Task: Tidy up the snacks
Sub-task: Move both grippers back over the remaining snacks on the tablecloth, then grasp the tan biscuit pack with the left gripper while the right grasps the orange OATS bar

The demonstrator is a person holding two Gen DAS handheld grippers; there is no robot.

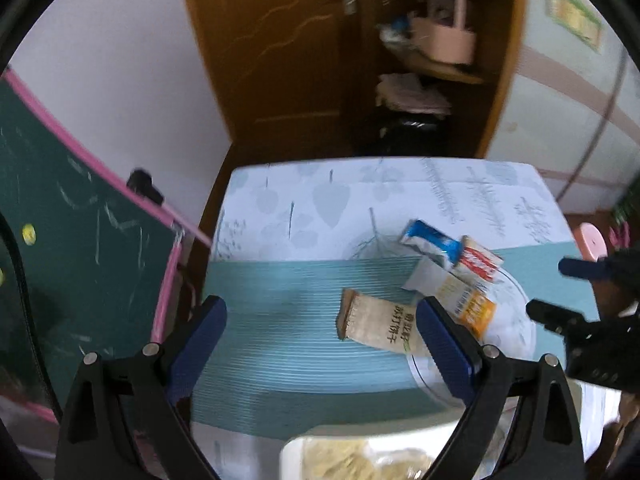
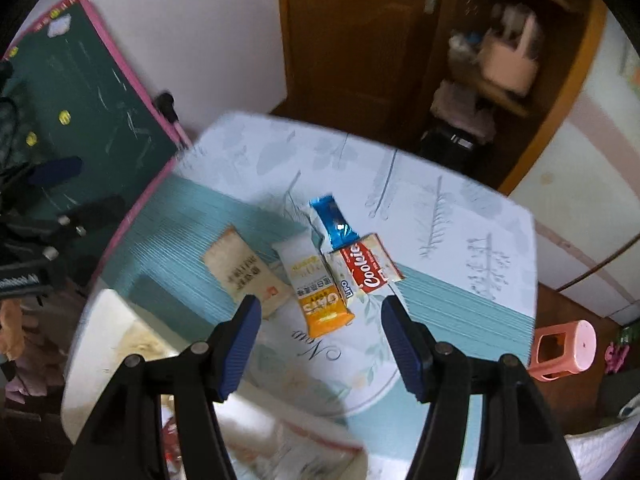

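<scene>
Chalkboard: green board w/ pink frame [image 2: 80, 92] leaned at far left, off the table, not part of the job.
Left tongs: left gripper [image 1: 320, 320] hung over the ribbed teal mat [image 1: 280, 320], blue pads spread wide, nothing between them; prob. lined up for the beige pack.
Beige pack: flat beige paper-look snack sachet w/ dark print [image 2: 244, 270] lay on the teal mat, partly over the plate's left rim, apart from the other three; judged the next one to move.
Plate: round clear glass plate w/ floral print [image 2: 360, 380] sat mid-table, seemingly the collecting spot.
Oat bar: white-and-orange foil bar wrapper [image 2: 316, 288] lay on the plate, just beside the beige pack.
Blue pack: shiny blue foil wrapper [image 2: 334, 222] lay at the plate's far edge, touching the cookie pack.
Cookie pack: red-and-white square cookie packet [image 2: 366, 264] lay right of the oat bar, touching it.
Right tongs: right gripper [image 2: 320, 328] hovered above the plate, pads apart, holding nothing.
Stool: pink plastic stool [image 2: 564, 350] stood on the floor at far right.
</scene>
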